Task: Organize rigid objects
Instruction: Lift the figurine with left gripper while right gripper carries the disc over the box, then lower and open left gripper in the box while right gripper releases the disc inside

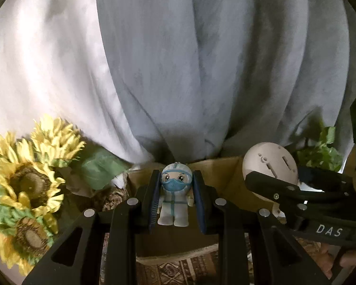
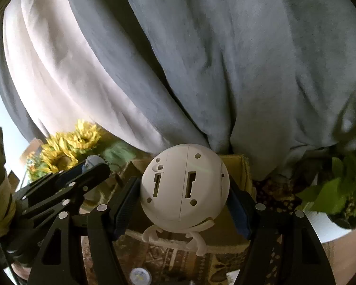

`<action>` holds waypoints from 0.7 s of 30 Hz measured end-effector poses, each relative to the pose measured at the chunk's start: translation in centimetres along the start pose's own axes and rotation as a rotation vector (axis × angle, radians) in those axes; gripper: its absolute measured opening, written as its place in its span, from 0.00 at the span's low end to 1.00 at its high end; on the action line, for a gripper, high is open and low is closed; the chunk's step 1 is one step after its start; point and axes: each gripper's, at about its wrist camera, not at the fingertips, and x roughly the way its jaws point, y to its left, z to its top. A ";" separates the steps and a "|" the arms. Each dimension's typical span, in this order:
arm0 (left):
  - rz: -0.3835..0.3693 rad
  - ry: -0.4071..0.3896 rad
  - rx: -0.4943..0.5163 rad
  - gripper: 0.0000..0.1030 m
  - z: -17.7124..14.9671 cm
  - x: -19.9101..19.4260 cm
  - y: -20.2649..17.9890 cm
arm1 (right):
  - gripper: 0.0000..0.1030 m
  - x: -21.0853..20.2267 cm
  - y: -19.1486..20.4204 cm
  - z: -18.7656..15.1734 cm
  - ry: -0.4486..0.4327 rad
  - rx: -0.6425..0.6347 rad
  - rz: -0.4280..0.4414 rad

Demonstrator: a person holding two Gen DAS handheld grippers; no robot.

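The left gripper (image 1: 176, 199) squeezes a little masked doll (image 1: 175, 197) that stands straight up facing the camera, and the right gripper (image 2: 185, 201) squeezes a round white toy (image 2: 184, 187), its slotted back to the camera and feet down, above an open cardboard box (image 2: 239, 163) whose inside is hidden.

Left gripper (image 1: 176, 199) fingers clamped narrow; right gripper (image 2: 185, 201) fingers clamped wider

A patterned cloth (image 2: 168, 256) covers the table, bearing a cardboard box (image 2: 237, 166).
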 end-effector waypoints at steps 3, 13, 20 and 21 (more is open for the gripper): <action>-0.003 0.054 -0.002 0.26 0.2 1.8 0.2 | 0.69 1.4 -0.3 0.4 0.043 -0.012 -0.012; 0.026 0.219 0.025 0.26 -0.6 6.8 1.4 | 0.69 7.1 -1.7 0.4 0.230 -0.041 -0.020; 0.037 0.323 0.037 0.26 -1.7 9.2 1.7 | 0.69 9.9 -2.0 -0.6 0.336 -0.083 -0.042; 0.034 0.329 0.035 0.26 -1.8 9.4 1.7 | 0.69 10.3 -2.0 -0.8 0.352 -0.090 -0.047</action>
